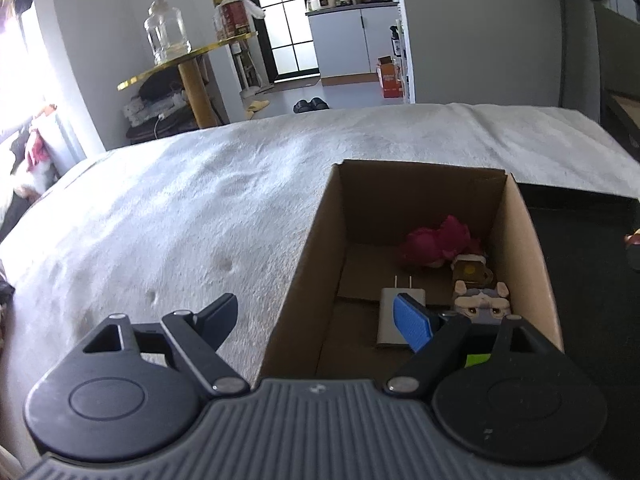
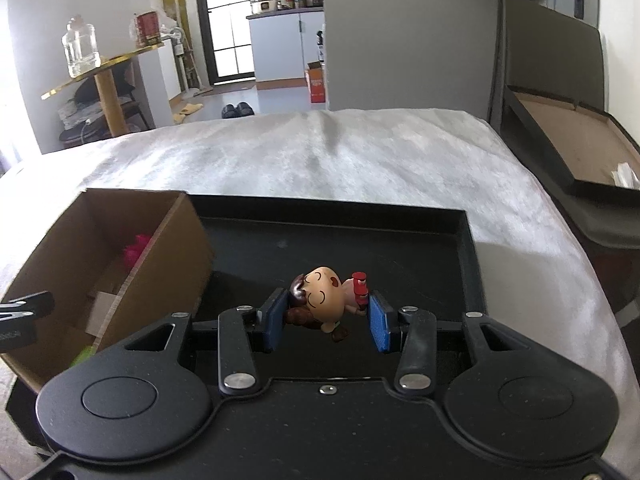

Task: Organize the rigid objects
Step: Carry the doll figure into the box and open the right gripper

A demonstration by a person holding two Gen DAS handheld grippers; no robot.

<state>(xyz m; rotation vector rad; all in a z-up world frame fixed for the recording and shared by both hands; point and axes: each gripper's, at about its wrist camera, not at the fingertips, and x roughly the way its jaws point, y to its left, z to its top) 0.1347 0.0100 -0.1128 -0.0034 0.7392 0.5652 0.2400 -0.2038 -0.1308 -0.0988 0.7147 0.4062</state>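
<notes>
A cardboard box (image 1: 516,216) stands on the bed beside a black tray (image 2: 464,240). In the box lie a pink plush toy (image 1: 436,242), a white charger plug (image 1: 394,316), a brown figurine (image 1: 472,272) and a grey cat-like figurine (image 1: 482,304). My left gripper (image 1: 320,316) is open and straddles the box's left wall, its right finger inside the box. My right gripper (image 2: 326,320) is over the tray with its pads on either side of a round-headed doll figurine (image 2: 324,296) lying on its side; the pads (image 2: 378,324) stand at the doll's edges.
The box also shows in the right wrist view (image 2: 168,248), left of the tray. The bed has a white fuzzy blanket (image 1: 180,220). A dark headboard and an open drawer (image 2: 560,140) are at the right. A gold side table with a glass jar (image 1: 166,36) stands beyond the bed.
</notes>
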